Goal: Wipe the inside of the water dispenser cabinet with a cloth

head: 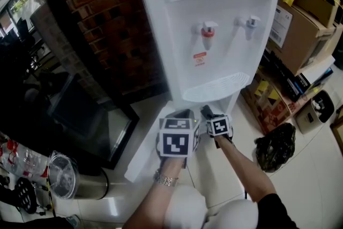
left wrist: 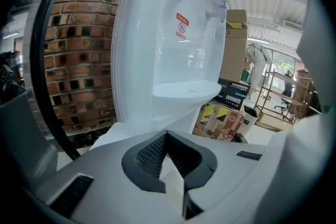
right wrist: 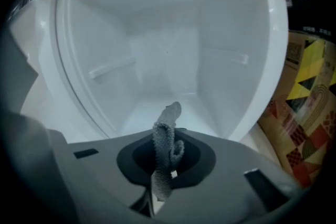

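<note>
The white water dispenser [head: 214,19] stands against the brick wall, and its low cabinet door [head: 147,147] is swung open to the left. My right gripper [head: 206,111] is at the cabinet's mouth. In the right gripper view it [right wrist: 169,140] is shut on a grey cloth [right wrist: 169,115] that sticks up between the jaws, facing the white cabinet inside [right wrist: 168,60]. My left gripper [head: 185,114] sits just beside it, near the door's top edge. In the left gripper view it [left wrist: 167,136] is shut, with nothing clearly between the pads, and looks up at the drip tray [left wrist: 184,91].
Cardboard boxes [head: 300,29] are stacked close on the right, with a black bag [head: 276,145] and a small bin [head: 316,110] on the floor. A brick wall [head: 107,13] and a black-framed panel [head: 96,115] are on the left. A steel container [head: 64,177] stands at lower left.
</note>
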The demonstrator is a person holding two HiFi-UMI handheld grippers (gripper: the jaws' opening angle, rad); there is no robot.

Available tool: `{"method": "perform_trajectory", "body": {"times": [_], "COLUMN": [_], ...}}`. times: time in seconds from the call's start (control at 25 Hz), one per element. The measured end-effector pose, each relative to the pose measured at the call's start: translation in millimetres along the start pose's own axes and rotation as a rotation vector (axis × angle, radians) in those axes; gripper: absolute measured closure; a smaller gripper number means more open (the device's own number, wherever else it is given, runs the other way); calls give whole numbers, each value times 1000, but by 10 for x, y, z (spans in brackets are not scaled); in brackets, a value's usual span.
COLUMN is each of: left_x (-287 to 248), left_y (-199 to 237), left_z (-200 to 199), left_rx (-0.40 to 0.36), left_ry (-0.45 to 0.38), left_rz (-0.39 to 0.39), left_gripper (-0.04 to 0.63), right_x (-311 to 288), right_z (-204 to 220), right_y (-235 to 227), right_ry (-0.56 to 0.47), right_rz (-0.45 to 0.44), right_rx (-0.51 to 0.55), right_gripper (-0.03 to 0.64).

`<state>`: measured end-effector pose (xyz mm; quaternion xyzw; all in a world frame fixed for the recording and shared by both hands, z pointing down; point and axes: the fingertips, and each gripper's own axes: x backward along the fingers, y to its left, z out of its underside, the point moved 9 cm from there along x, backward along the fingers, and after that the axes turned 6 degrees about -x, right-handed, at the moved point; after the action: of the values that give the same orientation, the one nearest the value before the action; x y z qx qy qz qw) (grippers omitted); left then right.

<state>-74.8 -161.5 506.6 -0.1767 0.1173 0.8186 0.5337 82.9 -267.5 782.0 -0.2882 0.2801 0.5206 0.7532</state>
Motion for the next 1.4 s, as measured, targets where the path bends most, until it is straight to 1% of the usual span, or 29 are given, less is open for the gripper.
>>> {"method": "perform_trajectory", "body": {"times": [0.12, 0.24, 0.32, 0.44, 0.52, 0.56, 0.64, 0.76, 0.88, 0.92, 1.04, 1.16, 1.24, 1.28, 1.4], "left_x": [2, 5, 0, 4, 14, 19, 28, 32, 17, 9, -10, -24, -43, -55, -76], "left_y": [-21, -35, -48, -47, -23, -9, 13, 23, 15, 7, -25, -36, -30, -21, 12], "left_z": [5, -12, -25, -7, 8, 11, 12, 17, 9, 9, 7, 7, 17, 30, 77], "left_rx": [-15, -35, -30, -44, -50, -47, -36, -34, -38, -39, -33, -33, -35, -34, -37], "left_ry": [5, 2, -6, 4, 11, 11, 7, 8, 6, 5, 1, 2, 8, 13, 30], "left_rz": [2, 2, 6, 2, -8, -12, -15, -15, -19, -18, -9, -5, -6, -8, -21], "left_gripper": [592, 592, 592, 592, 592, 592, 592, 592, 592, 594, 592, 594, 593, 592, 594], "right_x": [116, 246, 297, 286, 237, 203, 132, 53, -29, -23, 88, 141, 207, 241, 272], "right_z": [-77, -186, -257, -266, -222, -188, -121, -52, 55, 68, 36, 45, -65, -133, -244], "right_y": [-215, -221, -22, 456, 716, 790, 831, 653, 247, 113, -219, -412, -338, -253, 67], "right_ry": [-64, -124, -151, -163, -150, -132, -94, -58, -6, -2, -33, -30, -72, -97, -128], "right_rz": [70, 88, 45, -88, -166, -189, -203, -150, -65, -39, 44, 103, 88, 64, -24], "right_rx": [-35, -56, -24, 30, 56, 63, 66, 59, 0, -22, -63, -99, -84, -73, -44], "right_gripper": [597, 597, 597, 597, 597, 597, 596, 597, 597, 597, 597, 597, 597, 597, 597]}}
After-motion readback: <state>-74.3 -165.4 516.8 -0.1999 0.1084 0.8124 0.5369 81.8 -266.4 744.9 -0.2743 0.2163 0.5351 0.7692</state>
